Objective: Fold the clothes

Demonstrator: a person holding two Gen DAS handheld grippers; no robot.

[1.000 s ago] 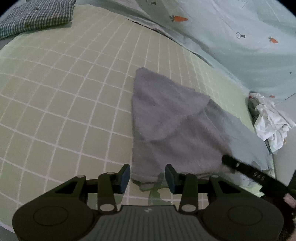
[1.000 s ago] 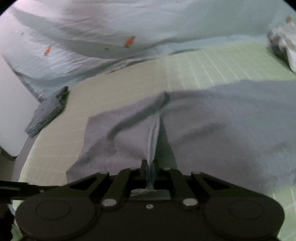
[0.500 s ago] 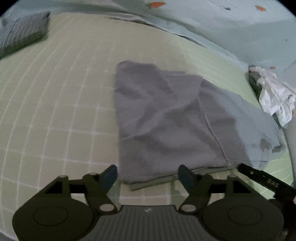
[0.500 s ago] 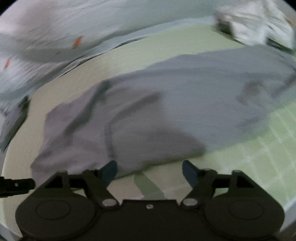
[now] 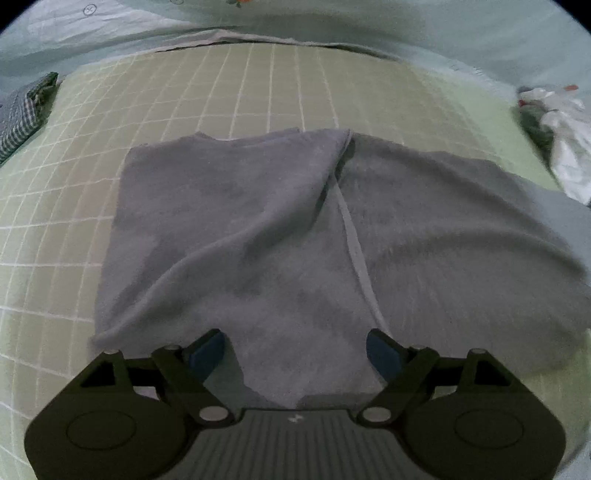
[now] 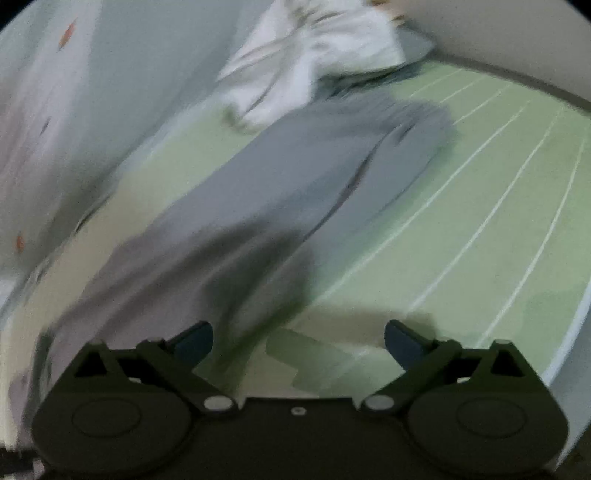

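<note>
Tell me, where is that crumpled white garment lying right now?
In the left wrist view the white garment sits at the far right edge of the green checked mat, just beyond the grey cloth, near the pale blue sheet.

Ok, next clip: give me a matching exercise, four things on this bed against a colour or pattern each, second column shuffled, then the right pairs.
Things:
1. spread garment
2. bed cover
3. folded cloth at the left edge
4. crumpled clothes at the right edge

Colours or patterns:
A. mostly white
B. plain grey
C. dark and light small check
D. pale green with a white grid

Pairs: 1-B, 2-D, 3-C, 4-A
</note>
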